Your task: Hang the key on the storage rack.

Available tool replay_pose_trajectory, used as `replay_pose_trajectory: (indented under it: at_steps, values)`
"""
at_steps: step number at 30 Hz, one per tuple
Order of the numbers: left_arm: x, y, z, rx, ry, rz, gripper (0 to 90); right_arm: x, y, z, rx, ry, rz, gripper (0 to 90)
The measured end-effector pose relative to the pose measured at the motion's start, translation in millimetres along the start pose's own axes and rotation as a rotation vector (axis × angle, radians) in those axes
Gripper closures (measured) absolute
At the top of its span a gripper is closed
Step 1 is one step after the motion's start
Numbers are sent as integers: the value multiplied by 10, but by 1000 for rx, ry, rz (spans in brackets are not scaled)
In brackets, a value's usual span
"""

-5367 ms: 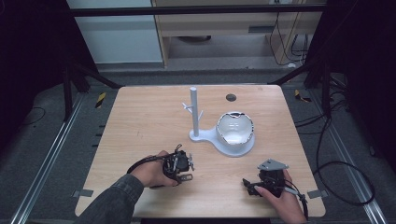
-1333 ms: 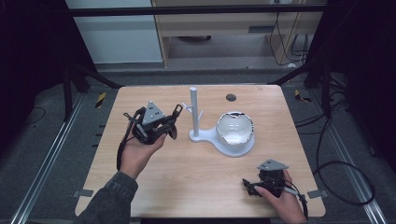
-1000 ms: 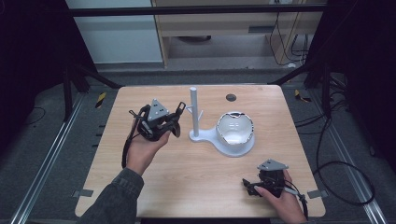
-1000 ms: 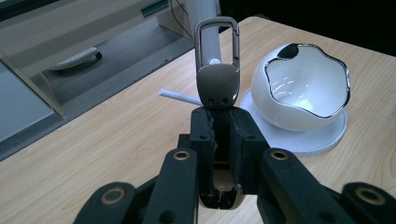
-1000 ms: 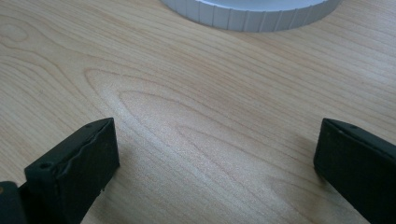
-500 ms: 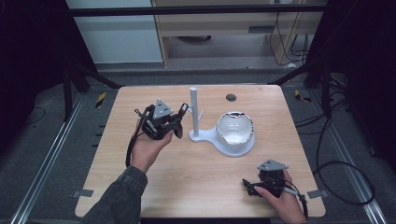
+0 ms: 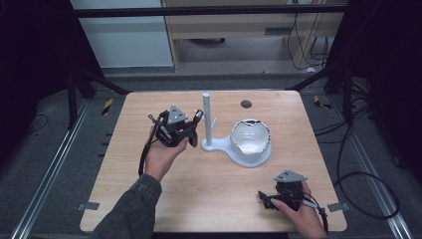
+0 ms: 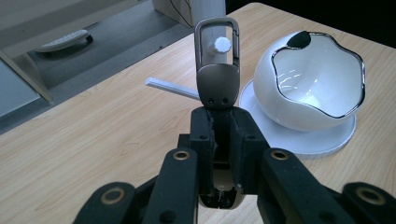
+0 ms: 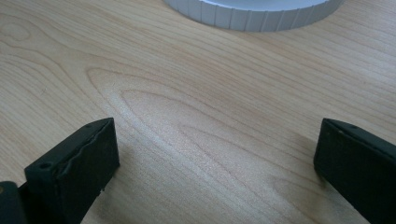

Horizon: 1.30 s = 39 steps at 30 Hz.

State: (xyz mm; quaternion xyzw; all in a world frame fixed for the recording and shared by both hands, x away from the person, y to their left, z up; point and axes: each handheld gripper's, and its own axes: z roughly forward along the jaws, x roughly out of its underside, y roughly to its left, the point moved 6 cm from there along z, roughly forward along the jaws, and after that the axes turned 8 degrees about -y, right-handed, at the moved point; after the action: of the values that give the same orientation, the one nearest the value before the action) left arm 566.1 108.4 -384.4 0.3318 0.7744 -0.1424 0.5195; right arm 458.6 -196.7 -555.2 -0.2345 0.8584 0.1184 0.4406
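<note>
Here, at the left of the wooden table (image 7: 124,199), my left gripper (image 7: 191,130) is clamped on a bronze metal clip (image 8: 217,70), its jaws closed tight around the clip's solid lower end while the open loop stands up beyond them. In the left gripper view, the rounded tip of a white peg (image 8: 219,45) shows through that loop, so the clip appears lined up with the peg; whether the loop is already around it or only in front of it, I cannot tell. The peg belongs to the white stand (image 7: 207,122), whose upright post rises just beside my gripper in the high view. I judge the pick-up done and the hanging nearly so: what remains is to seat the loop on the peg and let go. Next along, the white bowl (image 7: 250,138) with its wavy chrome rim sits on the stand's round base, apart from the clip. At the near right corner, my right gripper (image 7: 271,200) rests low over bare wood, jaws spread wide and empty, taking no part.
</note>
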Motion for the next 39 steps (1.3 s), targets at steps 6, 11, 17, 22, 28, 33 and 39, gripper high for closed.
replay_pose_trajectory:
  at_steps: [6, 11, 17, 22, 28, 33, 39]
  values:
    - [18, -28, 93, 11, -1, -3, 800, 1, 3, -2, 0, 2, 1, 4]
    - [32, -28, 149, 8, 6, -7, 800, 1, 2, -3, 0, 1, -1, 4]
    - [58, -36, 206, 5, 2, -9, 800, 1, 2, -3, 0, 1, -1, 4]
    - [81, -41, 237, 1, -5, -19, 800, 1, 4, -3, -2, 1, 0, 4]
    - [107, -48, 267, 1, -8, -27, 799, 1, 5, -3, -5, -2, -2, 4]
    - [121, -57, 277, -2, -17, -31, 799, 2, 5, -3, -5, -2, -3, 4]
    - [137, -66, 301, -7, -29, -39, 798, 1, 5, -3, -5, -2, -3, 4]
